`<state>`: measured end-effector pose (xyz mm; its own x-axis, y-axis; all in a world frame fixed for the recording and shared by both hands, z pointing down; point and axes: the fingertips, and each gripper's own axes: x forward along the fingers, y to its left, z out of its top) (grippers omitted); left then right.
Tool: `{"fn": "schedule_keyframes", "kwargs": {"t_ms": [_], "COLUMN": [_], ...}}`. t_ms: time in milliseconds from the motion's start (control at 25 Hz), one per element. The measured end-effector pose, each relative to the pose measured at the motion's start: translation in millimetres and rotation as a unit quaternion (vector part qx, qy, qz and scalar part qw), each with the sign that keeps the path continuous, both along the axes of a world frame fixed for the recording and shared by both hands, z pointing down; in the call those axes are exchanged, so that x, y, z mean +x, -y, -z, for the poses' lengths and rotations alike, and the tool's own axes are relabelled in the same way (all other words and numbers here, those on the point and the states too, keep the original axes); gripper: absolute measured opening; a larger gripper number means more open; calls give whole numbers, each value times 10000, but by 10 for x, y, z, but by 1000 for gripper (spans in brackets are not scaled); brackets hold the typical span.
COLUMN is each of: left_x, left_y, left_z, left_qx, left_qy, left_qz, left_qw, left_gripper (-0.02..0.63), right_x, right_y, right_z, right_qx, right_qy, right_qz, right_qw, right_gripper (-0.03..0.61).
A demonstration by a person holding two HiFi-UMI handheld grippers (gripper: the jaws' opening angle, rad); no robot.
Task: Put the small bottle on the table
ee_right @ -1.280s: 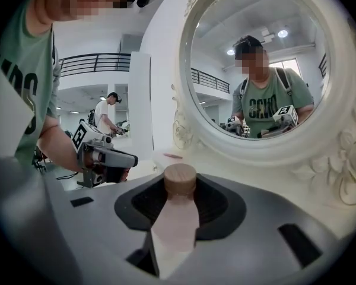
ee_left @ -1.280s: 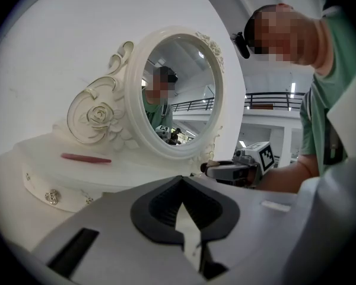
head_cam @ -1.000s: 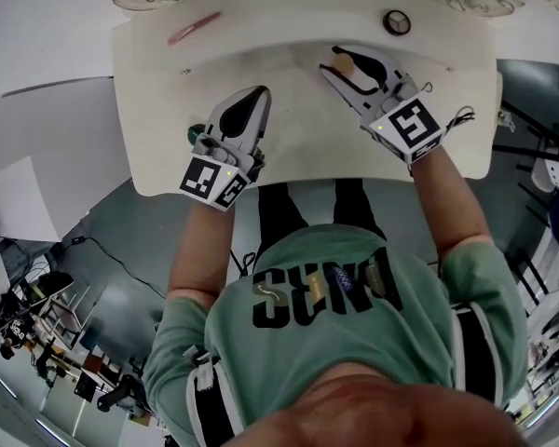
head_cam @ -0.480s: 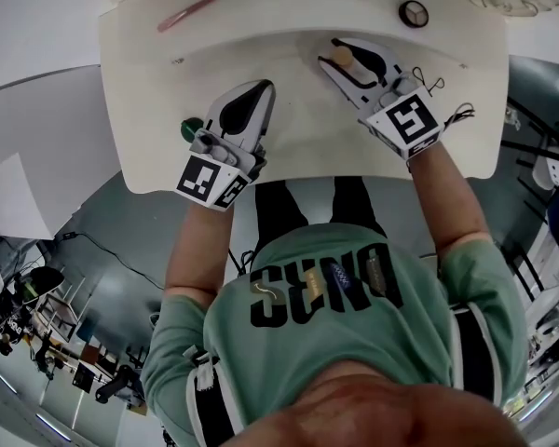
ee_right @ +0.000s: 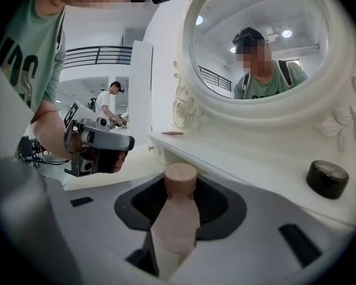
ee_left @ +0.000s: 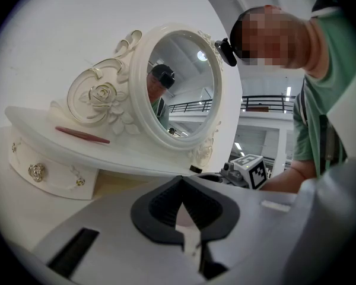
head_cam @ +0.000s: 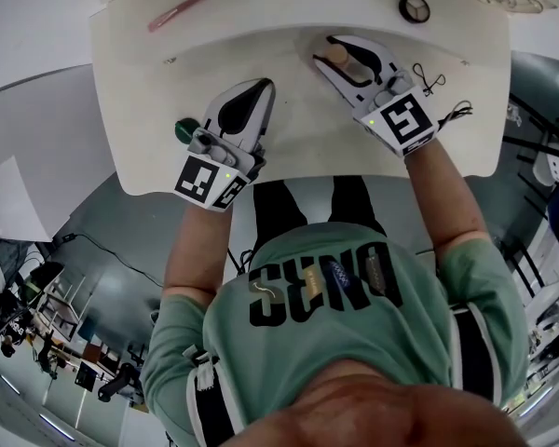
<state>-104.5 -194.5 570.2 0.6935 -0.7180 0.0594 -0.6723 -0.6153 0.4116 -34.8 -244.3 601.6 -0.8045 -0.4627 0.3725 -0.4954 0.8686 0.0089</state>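
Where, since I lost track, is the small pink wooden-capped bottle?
The bottle sits clamped in the right gripper, right side of head view, over the white table.

I have my right gripper [head_cam: 336, 47] a little further left along the table [head_cam: 298, 142] now, carrying the small bottle [head_cam: 342, 59] away from the small round black object [head_cam: 414, 9]. Beside my left gripper [head_cam: 258, 88], the dark green round thing [head_cam: 183, 128] shows more fully than before.

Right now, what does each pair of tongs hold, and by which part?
Right tongs: the small bottle, gripped round its body below the wooden cap. Left tongs: nothing.
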Motion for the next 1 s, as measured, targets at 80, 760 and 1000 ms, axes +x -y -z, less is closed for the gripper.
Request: {"fn": "schedule_keyframes", "kwargs": {"t_ms": [80,760,1000], "left_x": [21,97,77], "left_y": [-12,-235,-232], "left_z": [-9,1278,1980], "left_qx": [-15,526,788], "left_qy": [9,155,237], "left_qz": [-7,-11,120], "left_qw": [10000,9985,9965], "left_gripper": [-2,-2,-2], "right_x": [8,826,1037], "right_y": [2,-187,-323], "right_z": [-6,1537,2219], "right_qx": [3,317,551], "right_qy": [46,913,1141], "right_qz": [-7,-642,-603], "right_qw": [10000,9932,9901], "right_gripper": [130,198,173]}}
